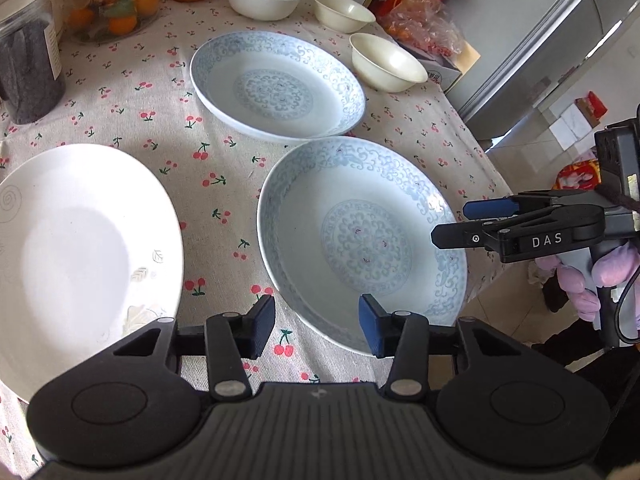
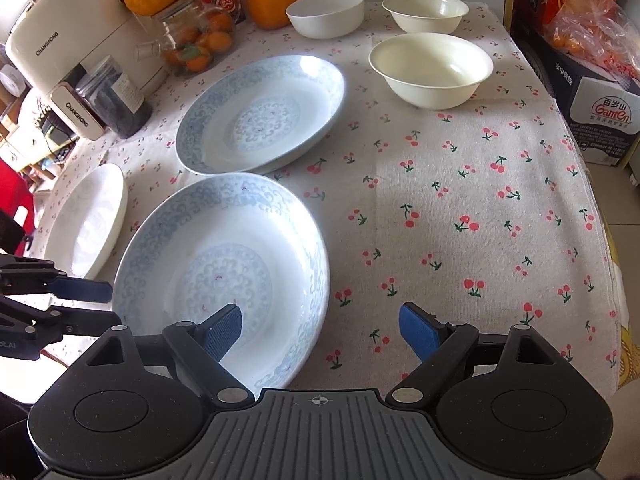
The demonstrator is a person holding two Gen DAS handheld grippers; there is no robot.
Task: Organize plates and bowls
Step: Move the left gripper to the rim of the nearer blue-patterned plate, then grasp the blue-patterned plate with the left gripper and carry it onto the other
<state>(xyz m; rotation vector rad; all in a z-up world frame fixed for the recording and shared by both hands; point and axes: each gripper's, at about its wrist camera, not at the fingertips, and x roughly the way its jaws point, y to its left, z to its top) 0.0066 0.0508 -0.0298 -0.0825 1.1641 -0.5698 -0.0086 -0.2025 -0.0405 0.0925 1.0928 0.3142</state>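
Near blue plate point(image 1: 362, 240) rim is being straddled by half-open left gripper point(image 1: 317, 326), nothing pinched; right gripper point(image 2: 320, 334) wide, empty. Squarer bite advised.

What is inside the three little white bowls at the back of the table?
Nothing that shows. The nearest cream bowl and the cream bowl behind it look empty. The white bowl beside them faces partly away, so its bottom is hidden by its own wall.
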